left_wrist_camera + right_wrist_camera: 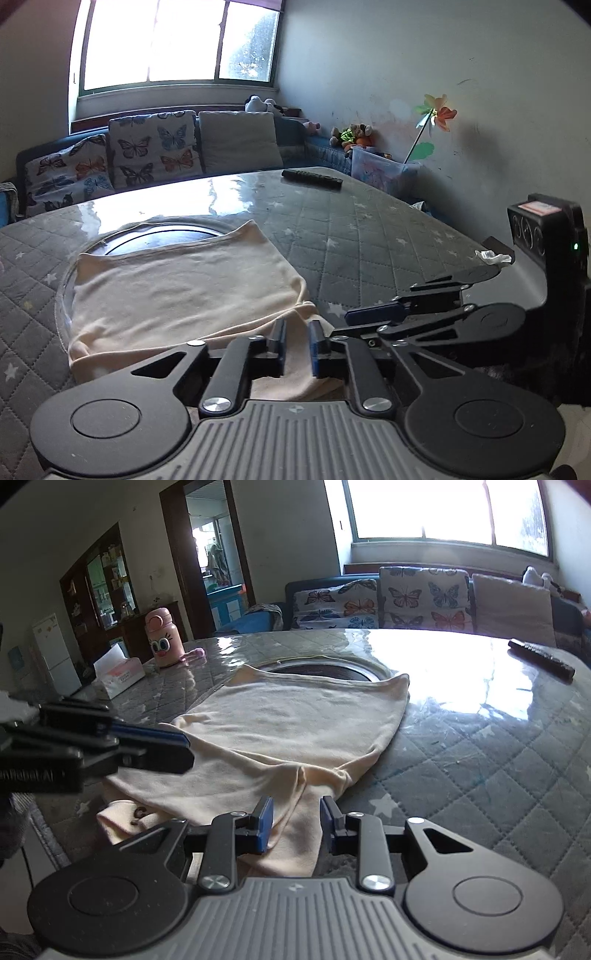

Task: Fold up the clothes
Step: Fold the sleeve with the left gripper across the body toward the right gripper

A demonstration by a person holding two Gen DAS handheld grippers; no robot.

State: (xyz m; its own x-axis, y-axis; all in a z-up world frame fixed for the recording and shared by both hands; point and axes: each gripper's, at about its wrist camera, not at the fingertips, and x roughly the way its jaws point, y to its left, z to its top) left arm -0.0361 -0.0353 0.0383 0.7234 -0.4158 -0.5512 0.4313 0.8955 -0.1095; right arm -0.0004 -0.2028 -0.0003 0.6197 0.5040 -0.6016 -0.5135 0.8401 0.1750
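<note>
A cream garment (184, 291) (295, 723) lies flat and partly folded on the grey quilted table (369, 236), its far edge over a dark round inset (162, 236). My left gripper (297, 345) hangs over the garment's near edge; its blue pads stand slightly apart and cloth shows in the gap. In the right wrist view the left gripper (186, 753) comes in from the left above the garment. My right gripper (295, 821) is open over a narrow cloth strip that runs under the gap. The left wrist view shows the right gripper (351, 323) side-on, just right of the garment.
A black remote (312, 178) (541, 657) lies at the far side. A pink bottle (164, 638) and a tissue box (118, 675) stand at the far left. A crumpled tissue (493, 256) sits at the right edge. A sofa with butterfly cushions (155, 147) is behind.
</note>
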